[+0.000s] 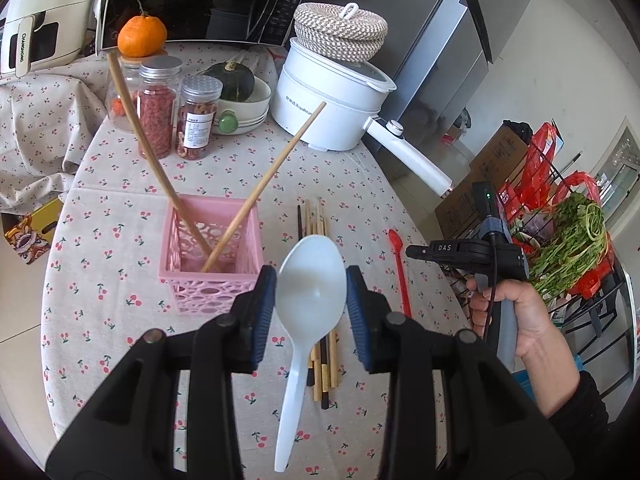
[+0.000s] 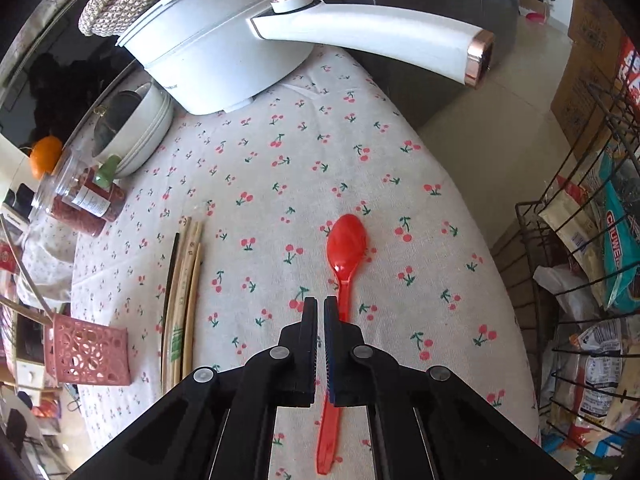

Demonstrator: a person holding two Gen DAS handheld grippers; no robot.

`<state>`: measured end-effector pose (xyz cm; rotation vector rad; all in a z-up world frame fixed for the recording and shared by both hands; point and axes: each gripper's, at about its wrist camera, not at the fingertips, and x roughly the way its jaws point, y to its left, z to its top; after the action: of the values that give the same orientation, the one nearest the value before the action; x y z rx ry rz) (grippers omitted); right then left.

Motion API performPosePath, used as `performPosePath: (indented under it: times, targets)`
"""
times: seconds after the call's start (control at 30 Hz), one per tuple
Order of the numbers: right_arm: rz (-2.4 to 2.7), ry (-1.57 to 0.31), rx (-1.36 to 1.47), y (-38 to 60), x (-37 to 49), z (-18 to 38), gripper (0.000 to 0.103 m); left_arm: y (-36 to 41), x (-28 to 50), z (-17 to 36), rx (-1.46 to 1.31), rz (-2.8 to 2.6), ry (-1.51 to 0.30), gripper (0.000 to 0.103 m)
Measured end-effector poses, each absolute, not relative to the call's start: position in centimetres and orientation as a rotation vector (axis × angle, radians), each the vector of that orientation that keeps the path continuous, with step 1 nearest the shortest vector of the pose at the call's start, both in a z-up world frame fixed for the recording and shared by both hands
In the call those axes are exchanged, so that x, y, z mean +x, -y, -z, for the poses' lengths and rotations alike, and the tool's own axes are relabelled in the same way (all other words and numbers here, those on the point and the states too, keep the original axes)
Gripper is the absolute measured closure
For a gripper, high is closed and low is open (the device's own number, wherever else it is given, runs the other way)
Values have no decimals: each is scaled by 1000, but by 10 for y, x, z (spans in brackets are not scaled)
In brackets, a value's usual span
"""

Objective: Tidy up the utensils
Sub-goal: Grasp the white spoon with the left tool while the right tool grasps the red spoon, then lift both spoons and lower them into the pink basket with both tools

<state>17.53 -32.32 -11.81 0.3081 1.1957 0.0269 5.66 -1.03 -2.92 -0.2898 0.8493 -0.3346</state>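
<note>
My left gripper [image 1: 312,306] is shut on the bowl of a white plastic spoon [image 1: 310,280], whose handle hangs down toward the camera above the cherry-print tablecloth. Just beyond it stands a pink openwork basket [image 1: 212,256] with two long wooden chopsticks leaning in it. A bundle of chopsticks [image 1: 316,220] lies flat on the cloth right of the basket. A red spoon [image 2: 346,240] lies on the cloth, bowl pointing away. My right gripper [image 2: 320,308] is shut just above its handle, nothing between the jaws; the handle runs under the right finger. A hand holds that right gripper [image 1: 410,251].
A white electric pot [image 1: 328,100] with a long handle and a woven lid stands at the back. Spice jars [image 1: 158,108], a bowl with a green squash [image 1: 240,96] and an orange [image 1: 142,36] crowd the back left. A wire rack of greens and bags [image 2: 580,280] stands past the table's right edge.
</note>
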Motion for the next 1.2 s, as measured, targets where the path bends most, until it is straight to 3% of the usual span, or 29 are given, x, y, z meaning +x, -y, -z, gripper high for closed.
performPosePath:
  times: [0.17,0.23,0.27,0.3,0.57,0.67,0.83,1.2]
  targets:
    - [-2,-1190,348,334,174,120,95,14,54,29,-274,336,-845,66]
    - [20,-1194,314,332,180,124,75,14,53,29,-271,335,-842,66]
    - [28,-1196,286,329,184,127,54,14,53,29,-268,334,-839,66]
    - [35,-1187,259,325,187,129,42,14,53,28,-263,332,-834,66]
    - [114,-1187,45,297,216,150,47,6,57,19,-254,313,-786,66]
    - [96,-1159,28,293,215,148,77,1,57,13,-265,312,-755,66]
    - [86,-1119,100,300,205,133,77,-14,56,-2,-310,297,-678,66]
    - [-98,-823,356,292,138,20,77,-25,52,-27,-310,247,-339,66]
